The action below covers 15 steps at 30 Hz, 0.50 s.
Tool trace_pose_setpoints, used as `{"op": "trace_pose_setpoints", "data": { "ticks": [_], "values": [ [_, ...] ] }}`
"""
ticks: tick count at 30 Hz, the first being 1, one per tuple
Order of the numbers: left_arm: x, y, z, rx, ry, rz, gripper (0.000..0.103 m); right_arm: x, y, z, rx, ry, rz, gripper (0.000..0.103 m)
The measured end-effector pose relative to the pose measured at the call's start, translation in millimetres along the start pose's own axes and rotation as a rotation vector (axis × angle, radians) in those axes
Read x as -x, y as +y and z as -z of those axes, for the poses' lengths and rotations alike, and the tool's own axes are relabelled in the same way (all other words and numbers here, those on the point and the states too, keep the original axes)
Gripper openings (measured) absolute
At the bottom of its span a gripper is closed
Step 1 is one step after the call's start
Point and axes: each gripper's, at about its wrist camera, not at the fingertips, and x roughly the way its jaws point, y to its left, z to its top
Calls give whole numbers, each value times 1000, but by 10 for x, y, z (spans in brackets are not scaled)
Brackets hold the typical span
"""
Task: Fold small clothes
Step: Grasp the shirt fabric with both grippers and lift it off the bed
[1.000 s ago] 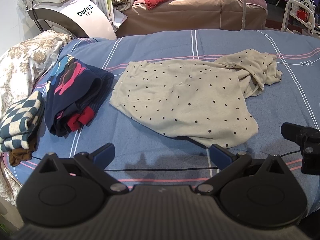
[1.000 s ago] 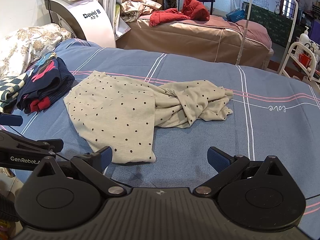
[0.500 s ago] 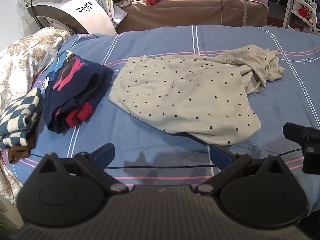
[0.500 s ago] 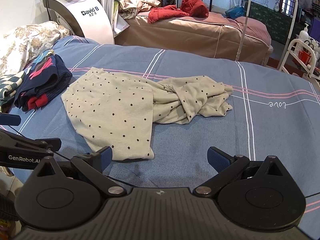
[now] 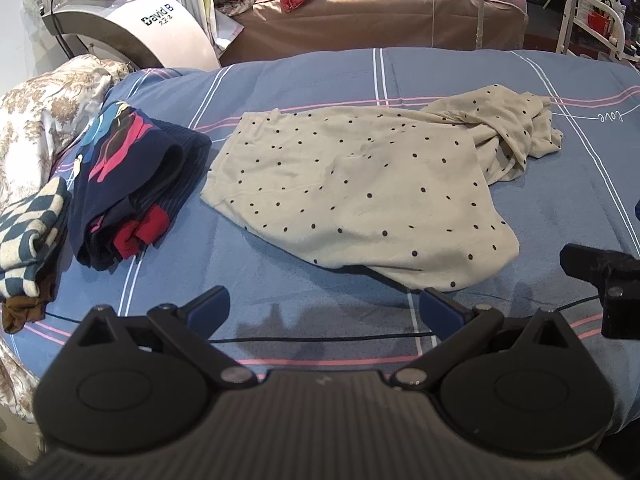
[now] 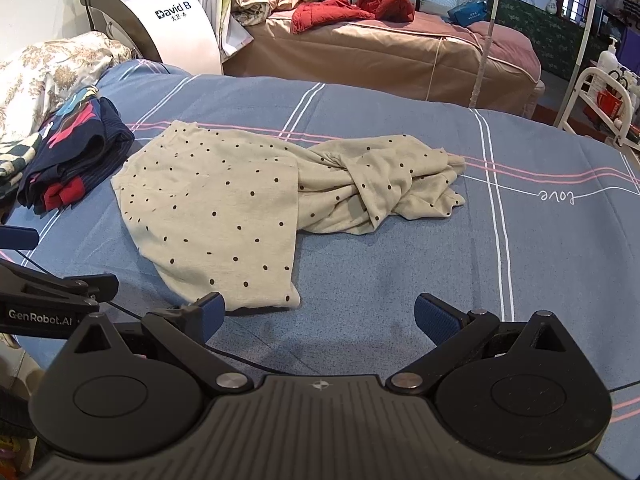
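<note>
A beige garment with black dots [image 5: 360, 184] lies on the blue bed cover [image 5: 304, 76], its left part flat and its right part twisted and bunched. It also shows in the right wrist view [image 6: 224, 208]. My left gripper [image 5: 324, 306] is open and empty, just short of the garment's near hem. My right gripper [image 6: 318, 314] is open and empty, near the garment's near corner. The right gripper's body shows at the left wrist view's right edge [image 5: 600, 268].
A folded navy garment with pink and blue print [image 5: 128, 184] and a folded checked one [image 5: 28, 236] lie at the left of the bed. A floral quilt [image 5: 44, 104], a white machine [image 6: 148, 16] and a brown bed with red clothes [image 6: 384, 40] stand beyond.
Both grippers have drawn back and risen slightly, so the garment sits a little farther and lower in view. Both stay open. The garment has not moved.
</note>
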Motion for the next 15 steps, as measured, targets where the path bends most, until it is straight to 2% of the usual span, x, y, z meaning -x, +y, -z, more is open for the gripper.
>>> {"op": "trace_pose_setpoints", "data": {
  "ticks": [5, 8, 10, 15],
  "values": [
    [-81, -144, 110, -93, -42, 36, 103, -28, -263, 98, -63, -85, -63, 103],
    [-184, -313, 153, -170, -50, 60, 103, -135, -433, 173, -81, -107, -62, 103],
    [-239, -500, 166, -244, -80, 58, 103, -227, -526, 208, -84, -112, -58, 103],
    [-374, -1044, 116, -442, -185, 43, 103, -471, -707, 92, -119, -145, -120, 103]
  ]
}}
